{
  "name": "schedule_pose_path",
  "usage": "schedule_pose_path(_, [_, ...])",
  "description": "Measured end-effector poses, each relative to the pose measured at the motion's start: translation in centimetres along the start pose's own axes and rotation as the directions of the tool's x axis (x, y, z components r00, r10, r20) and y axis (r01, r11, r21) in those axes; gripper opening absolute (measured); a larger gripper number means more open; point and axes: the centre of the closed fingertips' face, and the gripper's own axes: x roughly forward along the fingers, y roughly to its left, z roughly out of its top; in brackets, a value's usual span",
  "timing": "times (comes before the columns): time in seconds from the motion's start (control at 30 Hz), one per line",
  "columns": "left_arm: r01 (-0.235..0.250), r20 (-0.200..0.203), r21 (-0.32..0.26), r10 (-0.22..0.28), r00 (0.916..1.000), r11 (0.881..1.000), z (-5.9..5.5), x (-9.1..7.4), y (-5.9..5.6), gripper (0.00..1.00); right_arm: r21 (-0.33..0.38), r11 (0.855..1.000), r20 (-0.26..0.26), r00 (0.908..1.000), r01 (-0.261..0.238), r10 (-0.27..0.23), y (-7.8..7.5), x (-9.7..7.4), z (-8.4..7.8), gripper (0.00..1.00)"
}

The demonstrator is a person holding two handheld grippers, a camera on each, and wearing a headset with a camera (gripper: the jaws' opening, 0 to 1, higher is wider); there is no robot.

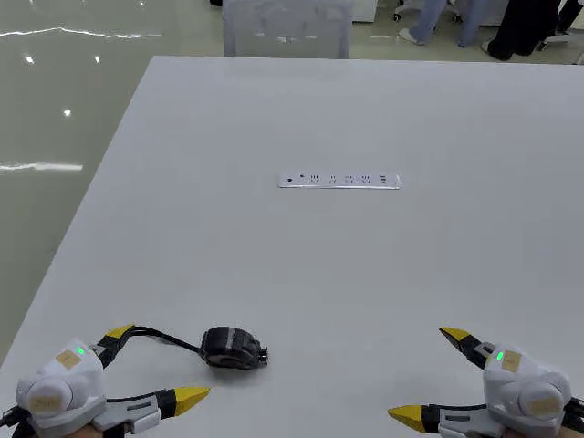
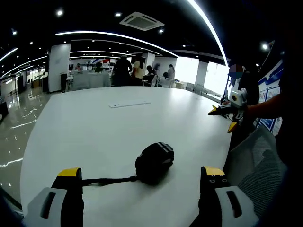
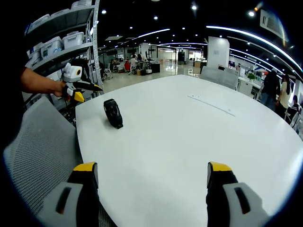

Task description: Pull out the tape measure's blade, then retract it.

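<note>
I see the tape measure (image 1: 233,348) lying on the white table (image 1: 383,274) near its front edge, just ahead of my left gripper (image 1: 157,363). That gripper's jaws stand wide apart, and the tape's black strap (image 1: 164,339) runs up to one jaw tip. My right gripper (image 1: 427,374) sits well off to the right, jaws also spread and holding nothing, and a power strip (image 1: 338,181) lies mid-table beyond.

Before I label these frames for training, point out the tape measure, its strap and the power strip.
tape measure (image 1: 233,348), head view, top of its black case.
strap (image 1: 165,339), head view, middle of the black cord.
power strip (image 1: 338,181), head view, centre of its white face.
</note>
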Motion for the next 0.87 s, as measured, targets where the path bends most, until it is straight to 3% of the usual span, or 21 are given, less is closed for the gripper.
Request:
schedule_pose_path(0.13, [0.015,-0.015,-0.004,-0.015,0.9998,1.0,-0.8,-0.4,0.0,1.0,0.021,1.0,0.0,0.9997,0.023,-0.023,-0.5,-1.3,-1.0,1.0])
schedule_pose_path(0.3, [0.025,-0.039,-0.016,-0.025,0.9989,1.0,-2.4,-1.2,-0.1,1.0,0.014,0.999,-0.036,0.9983,0.046,-0.046,-0.5,-2.5,-3.4,1.0])
schedule_pose_path(0.4, [0.009,-0.042,-0.023,-0.01,0.999,1.0,-3.1,-1.6,0.6,1.0,0.019,0.998,-0.057,0.997,0.054,-0.053,-0.4,-3.1,-4.7,1.0])
schedule_pose_path(0.57, [0.005,-0.031,-0.014,-0.005,0.9995,1.0,-2.6,-1.9,1.0,1.0,0.042,0.996,-0.054,0.9952,0.084,-0.082,-1.1,-4.3,-5.4,1.0])
schedule_pose_path(0.87, [0.027,-0.022,0.017,-0.027,0.9994,0.999,-0.8,-1.7,0.0,1.0,0.038,0.992,-0.045,0.9921,0.119,-0.117,-2.2,-5.2,-5.2,1.0])
